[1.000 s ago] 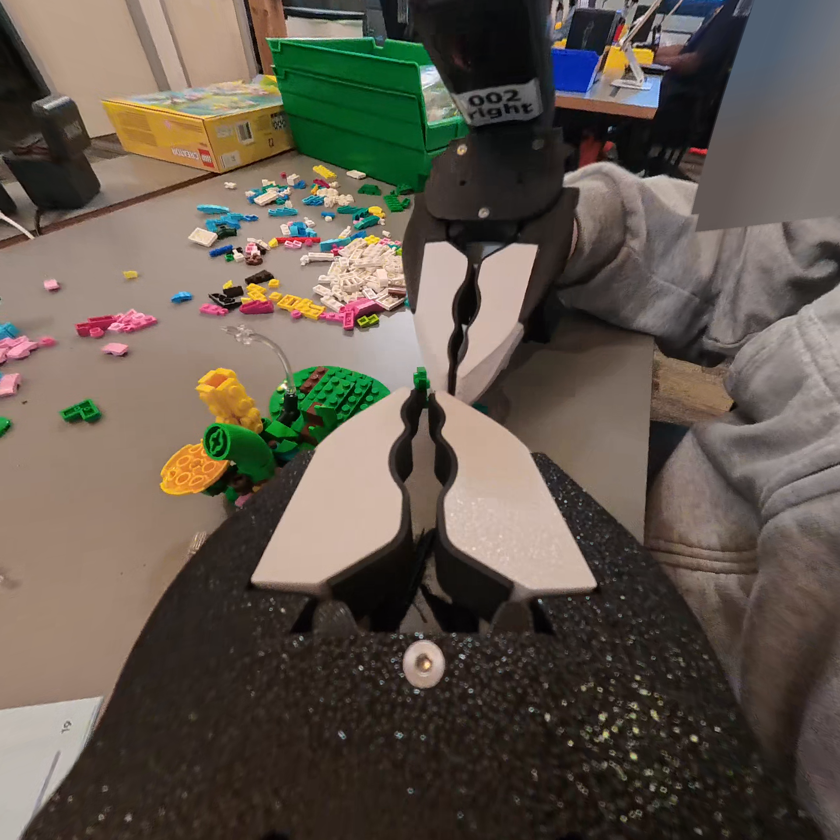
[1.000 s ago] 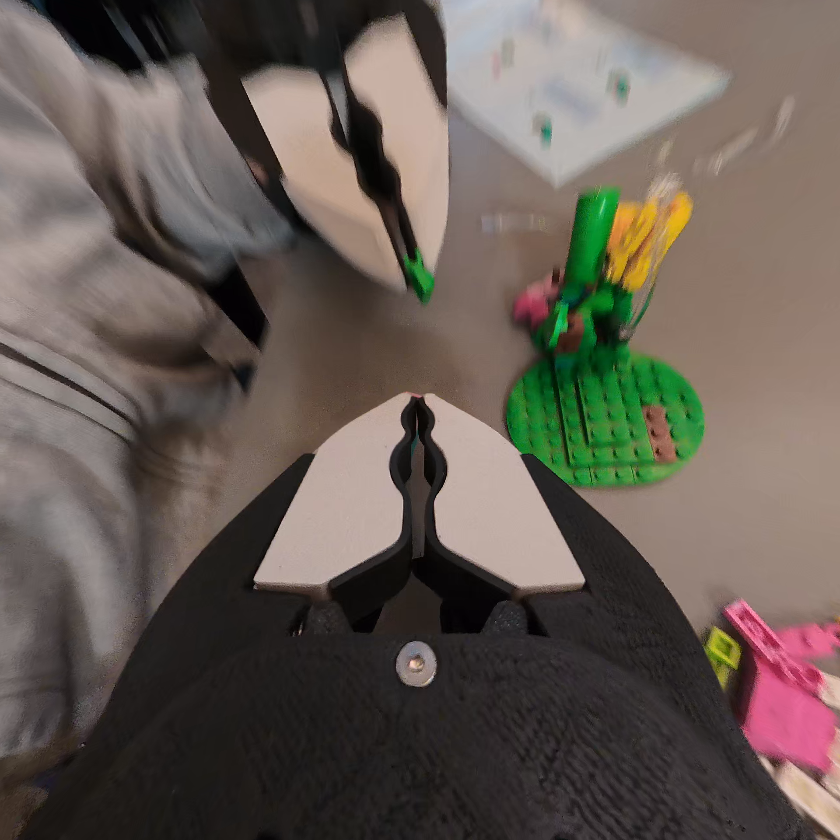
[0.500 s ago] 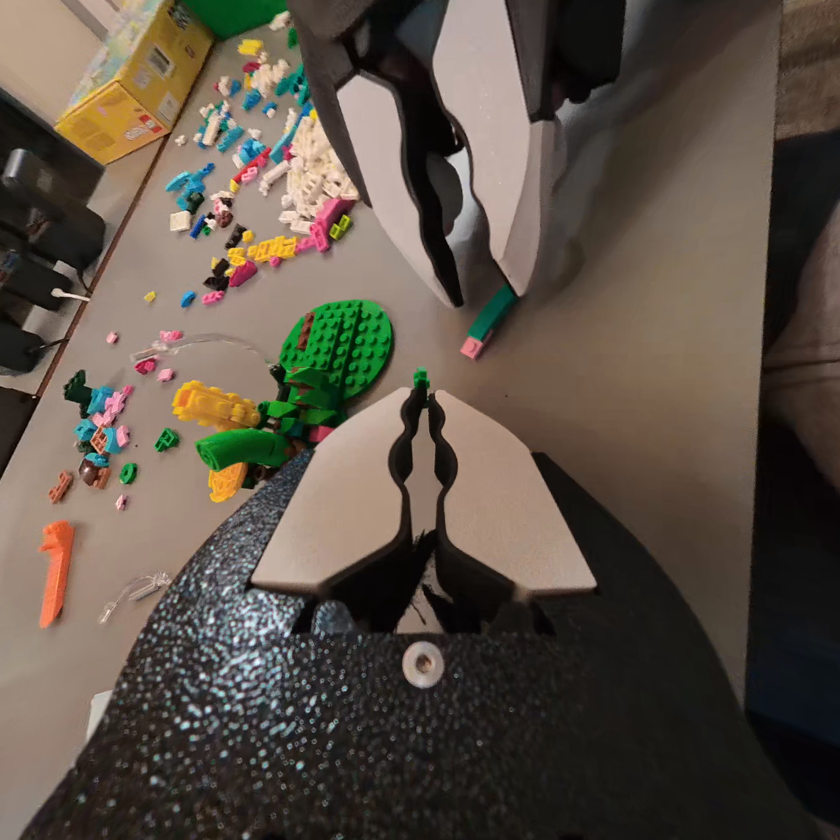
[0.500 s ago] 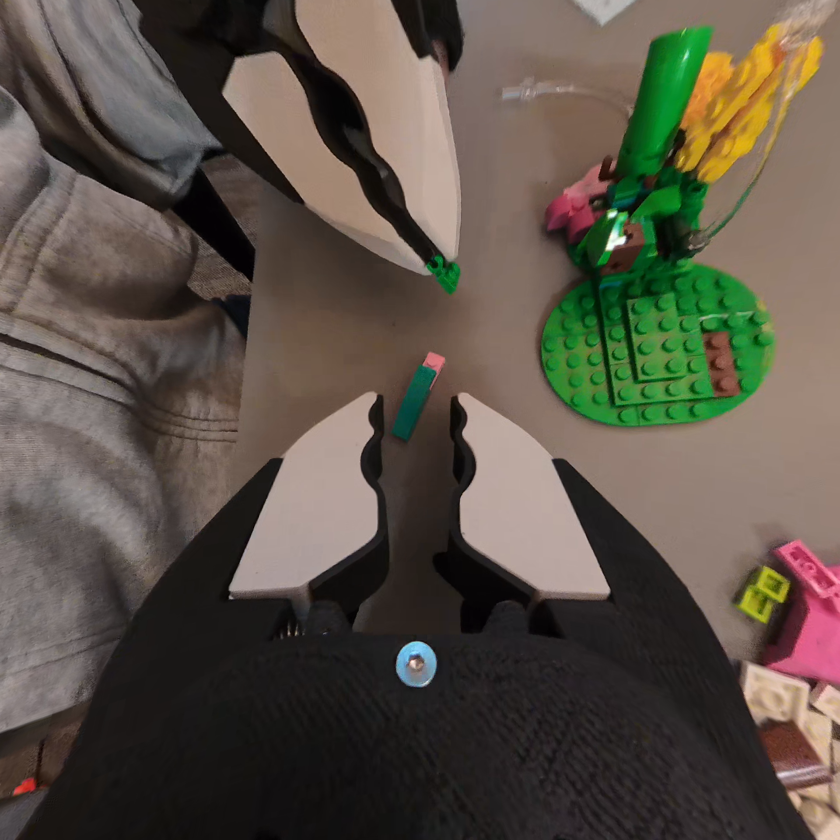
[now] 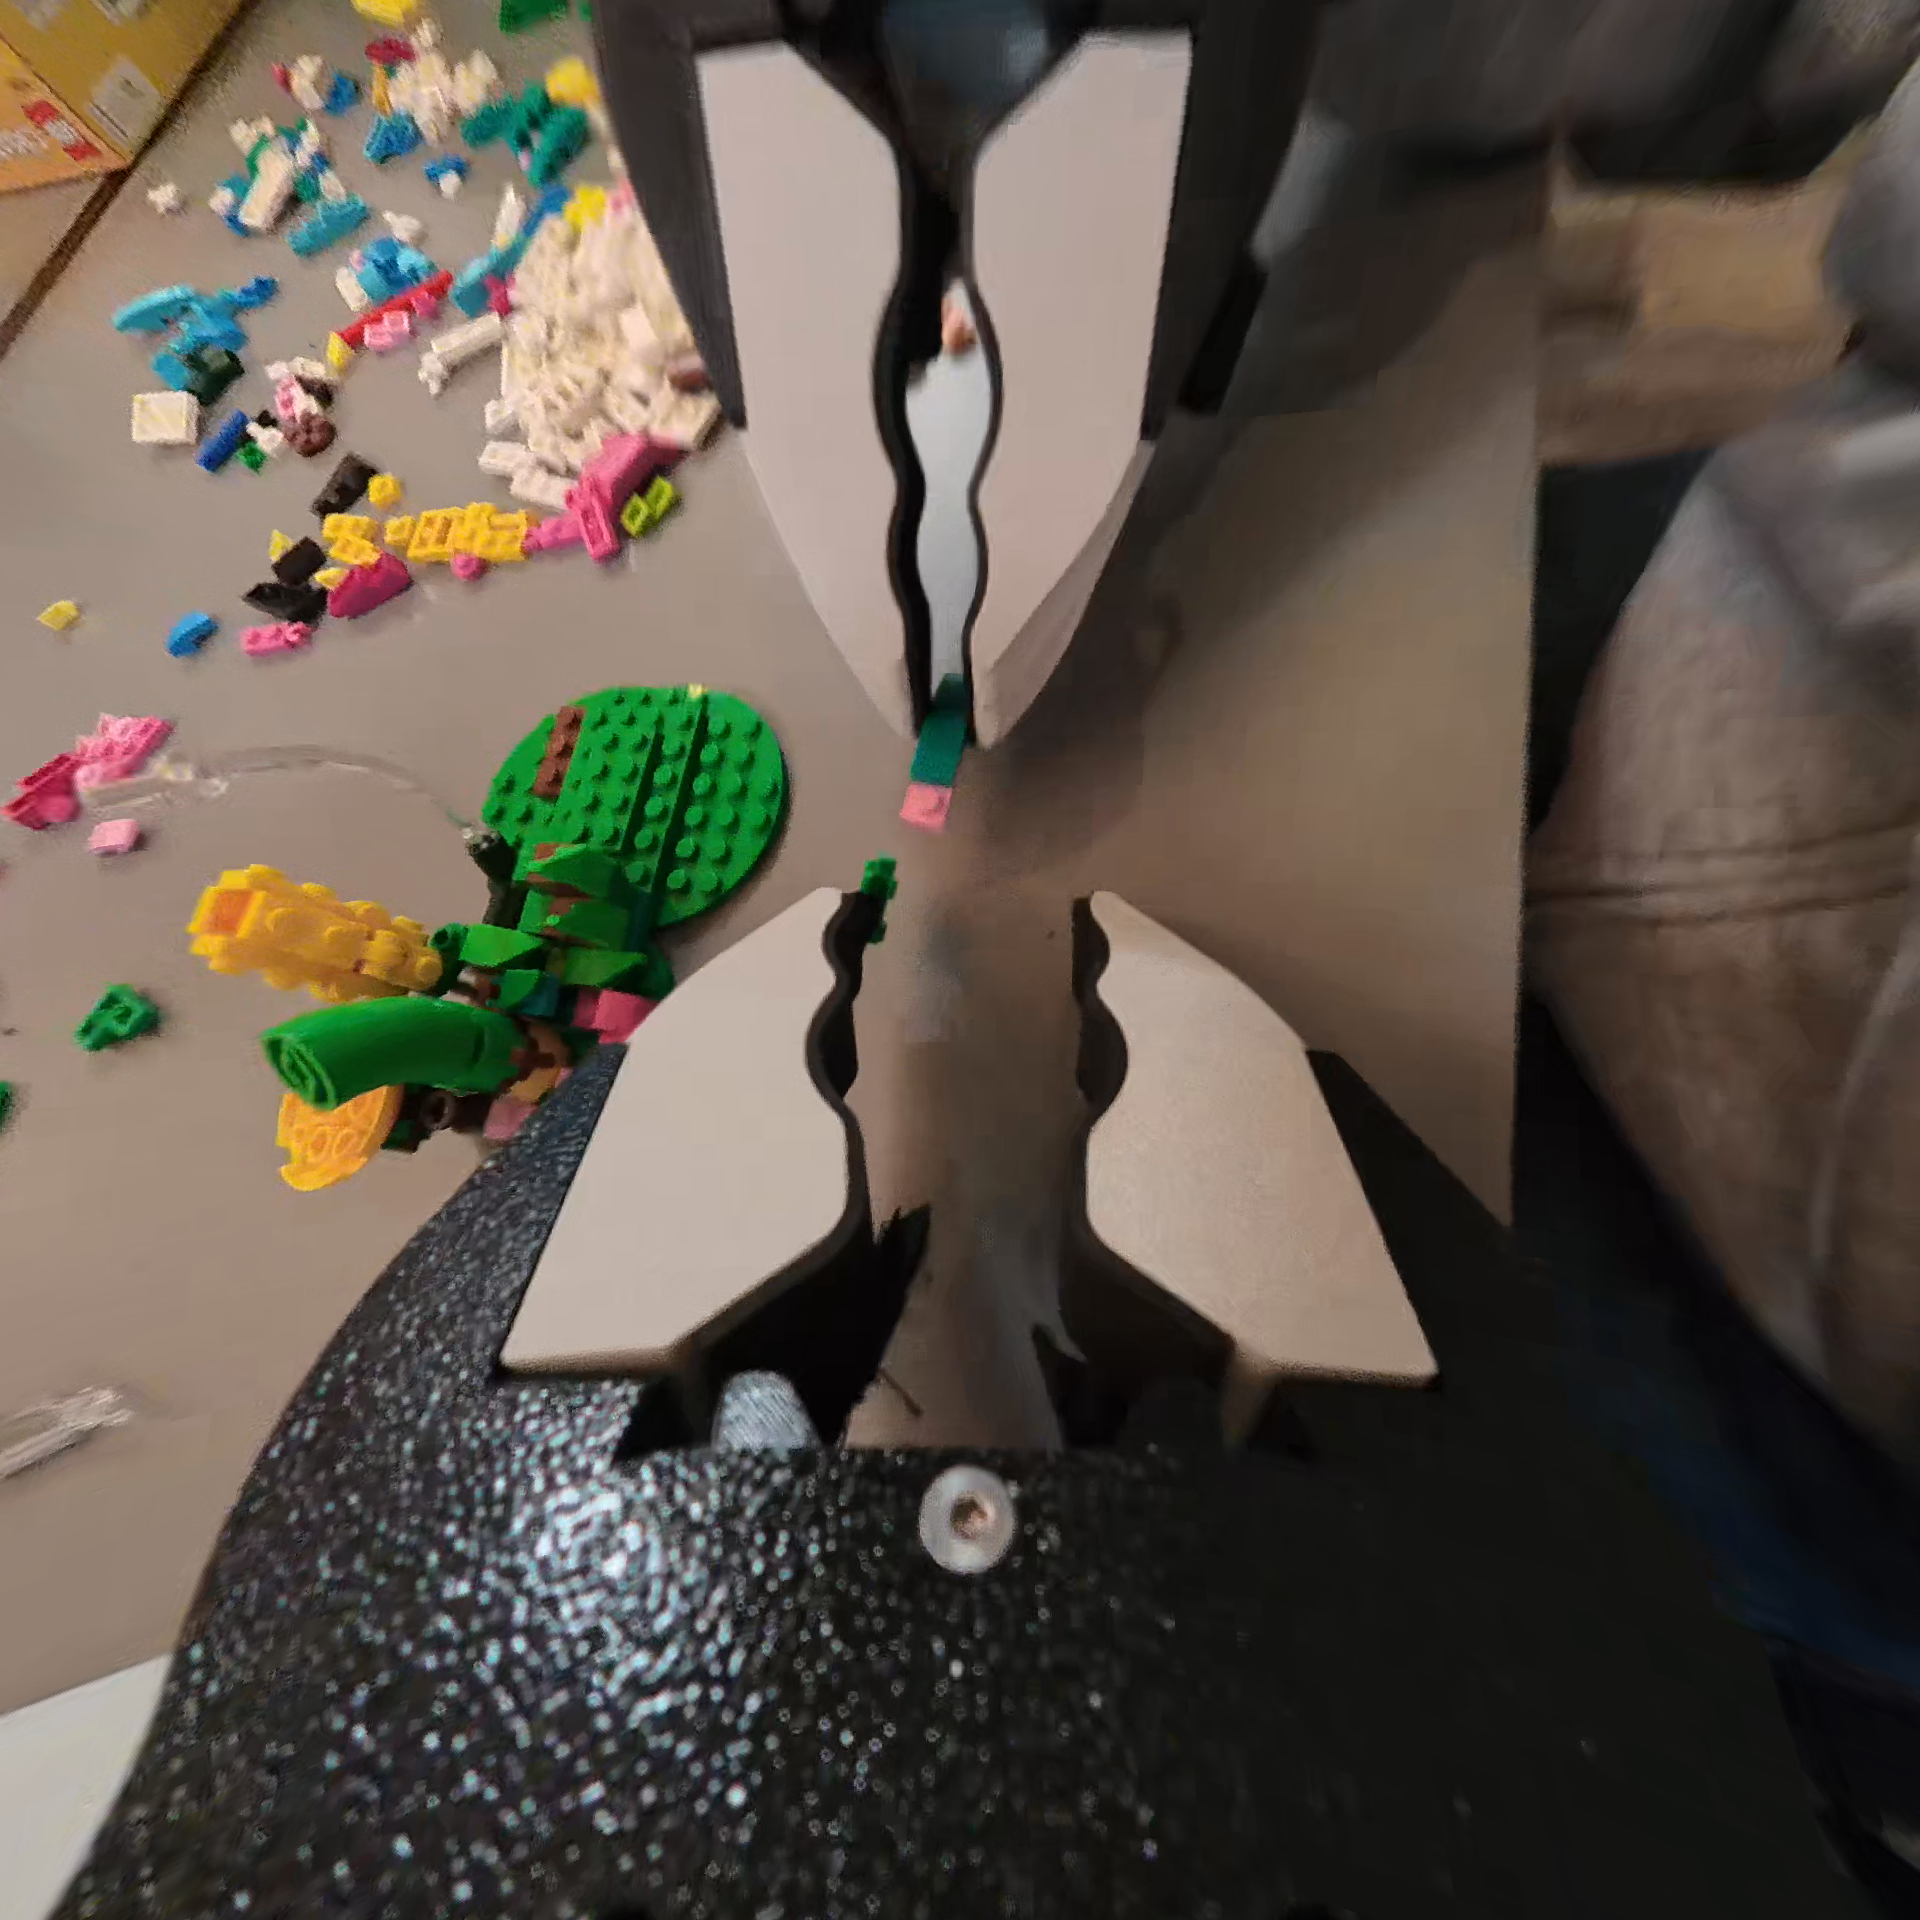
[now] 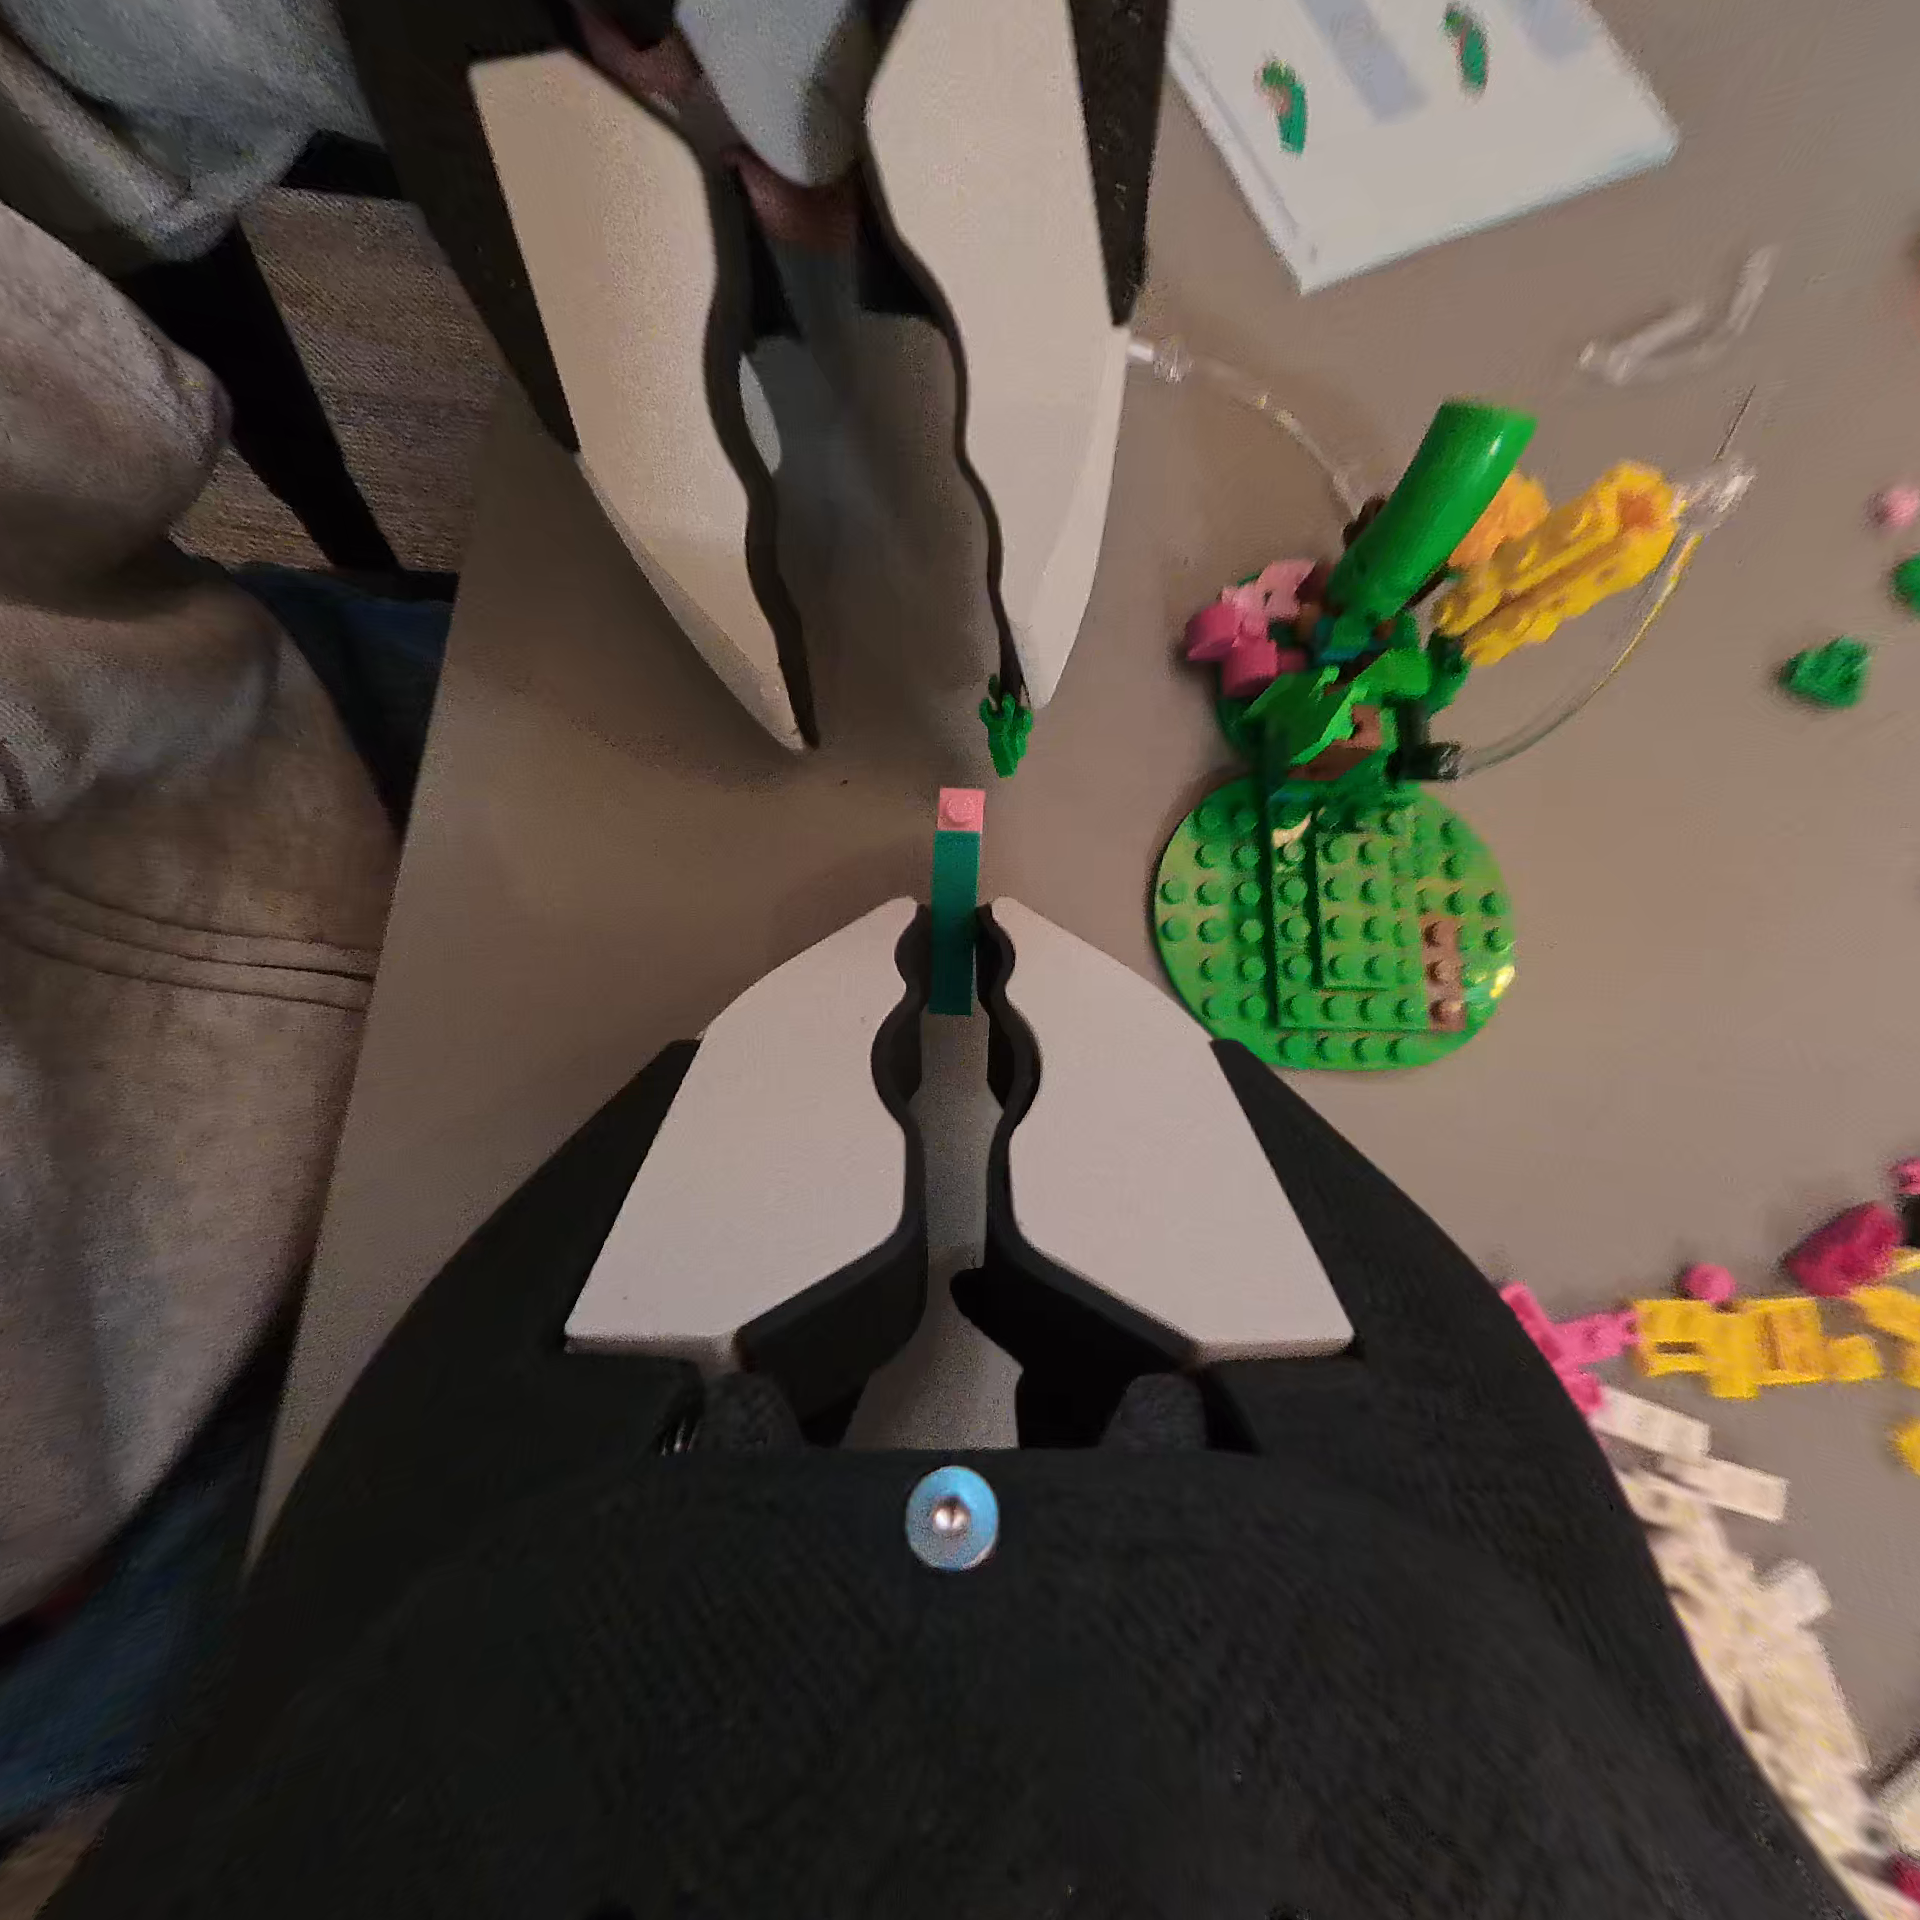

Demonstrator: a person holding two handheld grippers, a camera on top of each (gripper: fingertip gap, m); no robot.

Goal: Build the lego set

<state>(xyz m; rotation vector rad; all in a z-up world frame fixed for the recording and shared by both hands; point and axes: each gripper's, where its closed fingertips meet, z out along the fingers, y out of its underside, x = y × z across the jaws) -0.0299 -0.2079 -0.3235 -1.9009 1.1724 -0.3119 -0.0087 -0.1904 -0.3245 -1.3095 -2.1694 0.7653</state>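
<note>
Right tool (image 6: 951,914) clamped on the dark-green bar (image 6: 954,883) with a pink tip, at the bench (image 5: 1299,727) near the round green plate (image 5: 644,800); left tool (image 5: 977,909) jaws apart, small green piece (image 5: 878,883) clinging to one fingertip (image 5: 800,945).

A slim dark green bar (image 6: 954,940) with a small pink one-stud brick (image 6: 960,809) on its far end sits between the tips of the right gripper (image 6: 948,914), both fingertips closed against its sides, near the table's (image 6: 623,831) edge by the person. A tiny bright green leafy piece (image 5: 876,883) clings to the tip of one finger (image 5: 748,1049) of the left gripper (image 5: 971,909), whose fingers stand wide apart. The two pieces are near each other, not touching, beside a round green studded plate (image 6: 1340,935) carrying a green, yellow and pink brick flower (image 6: 1455,561).
</note>
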